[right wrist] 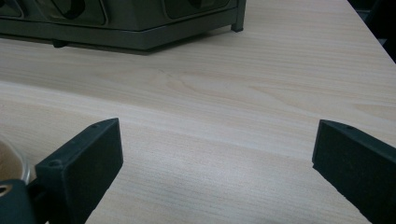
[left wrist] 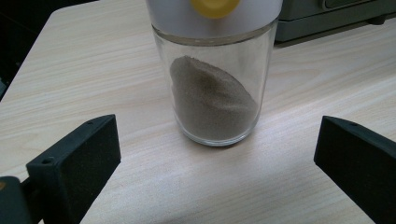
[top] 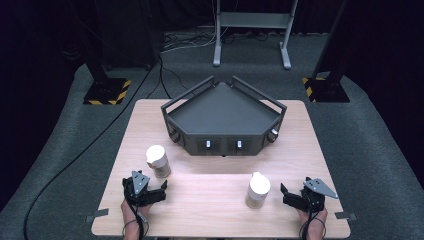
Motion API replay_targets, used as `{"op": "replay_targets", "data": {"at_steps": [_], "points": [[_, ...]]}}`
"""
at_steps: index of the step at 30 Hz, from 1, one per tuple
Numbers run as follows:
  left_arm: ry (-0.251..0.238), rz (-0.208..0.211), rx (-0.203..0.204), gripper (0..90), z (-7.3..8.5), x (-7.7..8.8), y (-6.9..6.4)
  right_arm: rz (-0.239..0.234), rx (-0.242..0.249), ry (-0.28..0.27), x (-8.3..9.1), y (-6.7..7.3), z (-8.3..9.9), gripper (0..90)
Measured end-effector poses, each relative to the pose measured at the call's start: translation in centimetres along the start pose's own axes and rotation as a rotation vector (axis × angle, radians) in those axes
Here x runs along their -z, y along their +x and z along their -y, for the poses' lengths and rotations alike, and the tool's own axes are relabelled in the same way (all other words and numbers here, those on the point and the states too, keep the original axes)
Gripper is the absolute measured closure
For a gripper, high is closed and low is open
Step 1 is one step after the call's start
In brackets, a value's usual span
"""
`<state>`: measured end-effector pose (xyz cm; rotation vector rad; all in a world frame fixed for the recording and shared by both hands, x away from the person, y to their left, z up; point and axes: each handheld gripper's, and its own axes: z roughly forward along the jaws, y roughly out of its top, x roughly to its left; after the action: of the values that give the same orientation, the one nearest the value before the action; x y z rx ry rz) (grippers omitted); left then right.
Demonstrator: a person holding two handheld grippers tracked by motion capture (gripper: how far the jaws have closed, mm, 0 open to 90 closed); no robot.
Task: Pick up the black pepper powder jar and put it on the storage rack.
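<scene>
Both grippers rested wide open near the front edge of the tabletop, one jar before each

The left gripper (top: pixel 161 188) sat at the front-left part of the tabletop (top: pixel 210 200), jaws spread and empty, aimed at the left jar (top: pixel 158 161) just beyond it; its own view put that glass jar (left wrist: pixel 215 88), white-lidded and part full of brown powder, squarely between the jaws but apart from them, likely lined up for a grasp. The right gripper (top: pixel 286 193) lay toward the front-right corner, jaws equally wide with nothing between them, just beside the right jar (top: pixel 258 190), whose rim edged into its own view at lower left (right wrist: pixel 11 163). The dark tray (top: pixel 223 112) stood empty toward the back edge, probably where the jars were bound
</scene>
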<state>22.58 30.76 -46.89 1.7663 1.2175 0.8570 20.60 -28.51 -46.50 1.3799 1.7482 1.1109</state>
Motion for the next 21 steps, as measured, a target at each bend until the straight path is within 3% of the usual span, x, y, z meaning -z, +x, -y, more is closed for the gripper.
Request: {"op": "replay_targets", "data": {"at_steps": [12,17,21], "points": [[0.021,-0.002,-0.024,0.3,-0.38,-0.14,-0.2,-0.01,-0.012,-0.002,0.01,-0.27,0.03,0.7],[0.032,0.006,-0.004,0.3,-0.58,-0.27,0.11,-0.014,-0.016,0.004,-0.04,-0.38,-0.08,0.7],[0.044,0.007,-0.012,0.2,-0.79,-0.36,0.14,-0.016,-0.019,-0.001,0.0,-0.42,0.01,0.8]]}}
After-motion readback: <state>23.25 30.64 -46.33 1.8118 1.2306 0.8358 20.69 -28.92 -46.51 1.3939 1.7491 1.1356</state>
